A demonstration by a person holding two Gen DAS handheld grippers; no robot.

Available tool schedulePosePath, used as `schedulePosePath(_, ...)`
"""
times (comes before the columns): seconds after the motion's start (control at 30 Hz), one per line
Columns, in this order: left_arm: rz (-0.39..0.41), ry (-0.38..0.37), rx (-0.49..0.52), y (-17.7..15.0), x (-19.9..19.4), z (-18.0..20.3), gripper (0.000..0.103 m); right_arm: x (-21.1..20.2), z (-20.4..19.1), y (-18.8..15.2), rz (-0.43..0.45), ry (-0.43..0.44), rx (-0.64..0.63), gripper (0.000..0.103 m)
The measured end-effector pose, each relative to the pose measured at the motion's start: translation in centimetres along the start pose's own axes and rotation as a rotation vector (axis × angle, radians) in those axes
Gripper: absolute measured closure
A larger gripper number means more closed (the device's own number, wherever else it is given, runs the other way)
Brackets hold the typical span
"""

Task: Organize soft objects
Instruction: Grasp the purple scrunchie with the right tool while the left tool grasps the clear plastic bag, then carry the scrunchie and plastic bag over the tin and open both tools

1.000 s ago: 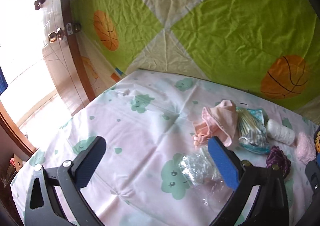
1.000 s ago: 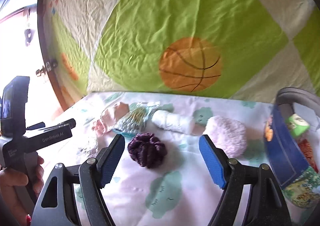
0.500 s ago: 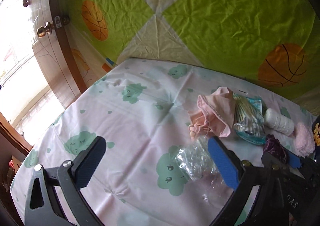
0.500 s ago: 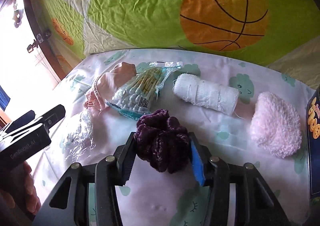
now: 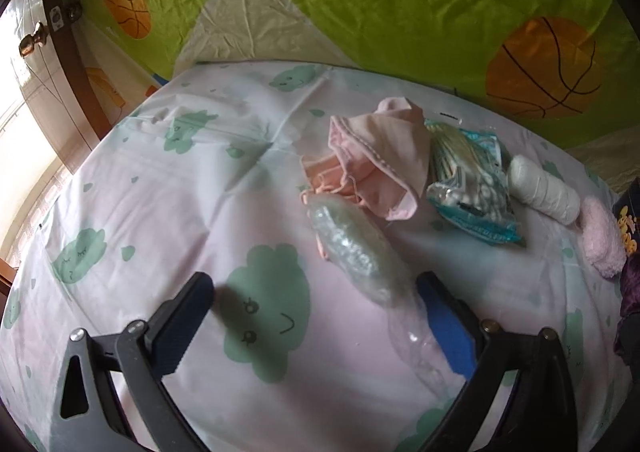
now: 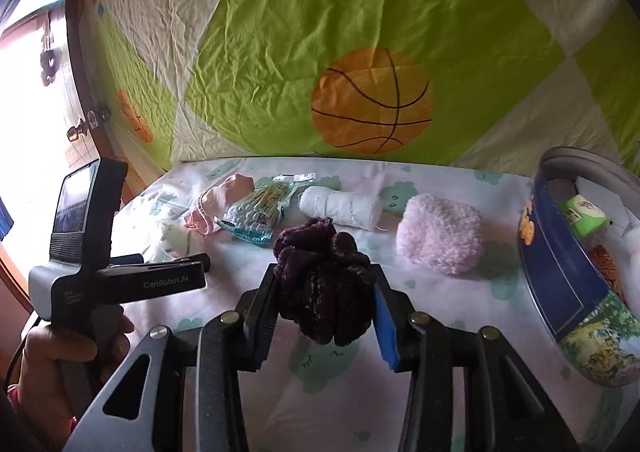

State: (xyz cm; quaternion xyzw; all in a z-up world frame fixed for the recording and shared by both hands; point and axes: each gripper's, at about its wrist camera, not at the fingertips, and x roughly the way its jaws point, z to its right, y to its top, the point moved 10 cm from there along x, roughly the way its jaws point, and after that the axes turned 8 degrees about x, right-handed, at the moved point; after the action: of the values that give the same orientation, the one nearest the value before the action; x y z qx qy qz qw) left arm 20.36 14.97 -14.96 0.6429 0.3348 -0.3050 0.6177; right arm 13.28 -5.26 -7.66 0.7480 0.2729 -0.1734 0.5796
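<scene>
My right gripper point(image 6: 324, 280) is shut on a dark purple scrunchie point(image 6: 320, 292), its jaws still closing, and holds it just above the sheet. My left gripper point(image 5: 314, 284) is open with its jaws closing. It points down at the bed over a crumpled clear plastic bag point(image 5: 356, 248). The bag's tail runs along the inside of the right finger point(image 5: 448, 332), while the left finger stands apart from it. Behind the bag lie a pink cloth point(image 5: 380, 155), a cotton swab pack point(image 5: 468, 179), a white roll point(image 5: 544, 187) and a fluffy pink pad point(image 6: 440, 236).
A blue round tin point(image 6: 560, 272) with several items inside stands at the right on the bed. A green and cream basketball sheet point(image 6: 360, 51) hangs behind. A wooden door frame point(image 5: 68, 71) borders the left. A person's hand point(image 6: 60, 352) grips the left tool.
The right jaws closed on the purple scrunchie and raised it off the sheet. The left gripper sank and tipped down toward the clear plastic bag, with its jaws a little narrower.
</scene>
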Motion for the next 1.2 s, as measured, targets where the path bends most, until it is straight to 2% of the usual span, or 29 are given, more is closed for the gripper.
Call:
schedulePosePath(0.03,0.008,0.002,-0.004,0.1,-0.1,-0.1,0.018,-0.3,0.4,-0.1,0.000,0.001,0.011,0.058)
schedulePosePath(0.1,0.033,0.000,-0.004,0.3,-0.7,-0.2,0.053,-0.5,1.1,-0.3,-0.004,0.001,0.029,0.058)
schedulePosePath(0.13,0.044,-0.007,-0.004,0.4,-0.9,-0.2,0.061,-0.5,1.4,-0.4,-0.006,-0.002,0.039,0.058)
schedulePosePath(0.17,0.053,-0.019,-0.008,0.4,-1.1,-0.3,0.079,-0.5,1.6,-0.5,-0.008,-0.003,0.048,0.058)
schedulePosePath(0.2,0.063,-0.056,-0.017,0.5,-1.2,-0.2,0.089,-0.6,1.8,-0.6,-0.007,-0.004,0.056,0.058)
schedulePosePath(0.27,0.082,-0.152,-0.044,0.4,-1.3,0.0,0.090,-0.7,2.0,-0.6,-0.004,-0.008,0.065,0.058)
schedulePosePath(0.33,0.091,-0.205,-0.073,0.4,-1.4,-0.1,0.090,-0.8,1.9,-0.6,0.002,-0.010,0.065,0.058)
schedulePosePath(0.47,0.119,-0.208,-0.090,0.7,-2.6,-0.4,0.090,-1.3,1.7,-0.3,0.032,-0.015,0.058,0.058)
schedulePosePath(0.57,0.200,-0.243,-0.090,1.7,-4.7,-0.3,0.090,-2.5,1.8,0.5,0.102,-0.030,0.046,0.058)
schedulePosePath(0.7,0.345,-0.339,-0.060,3.3,-8.1,1.3,0.090,-4.9,2.5,2.2,0.226,-0.061,0.046,0.058)
schedulePosePath(0.87,0.459,-0.324,0.031,3.8,-10.8,3.3,0.090,-6.5,2.9,3.3,0.298,-0.088,0.031,0.058)
schedulePosePath(0.93,0.472,-0.344,0.039,3.8,-11.2,3.7,0.090,-6.5,3.1,3.2,0.296,-0.087,0.039,0.058)
schedulePosePath(1.03,0.469,-0.329,0.056,3.8,-10.8,4.0,0.090,-6.5,3.2,3.3,0.294,-0.087,0.037,0.058)
schedulePosePath(1.13,0.408,-0.277,0.088,3.3,-9.3,4.3,0.090,-6.4,3.4,3.0,0.288,-0.091,0.037,0.058)
schedulePosePath(1.17,0.379,-0.262,0.086,3.0,-8.7,4.2,0.086,-6.3,3.5,2.9,0.284,-0.092,0.041,0.058)
schedulePosePath(1.2,0.351,-0.255,0.081,2.8,-8.1,4.1,0.073,-6.2,3.6,2.8,0.279,-0.092,0.043,0.058)
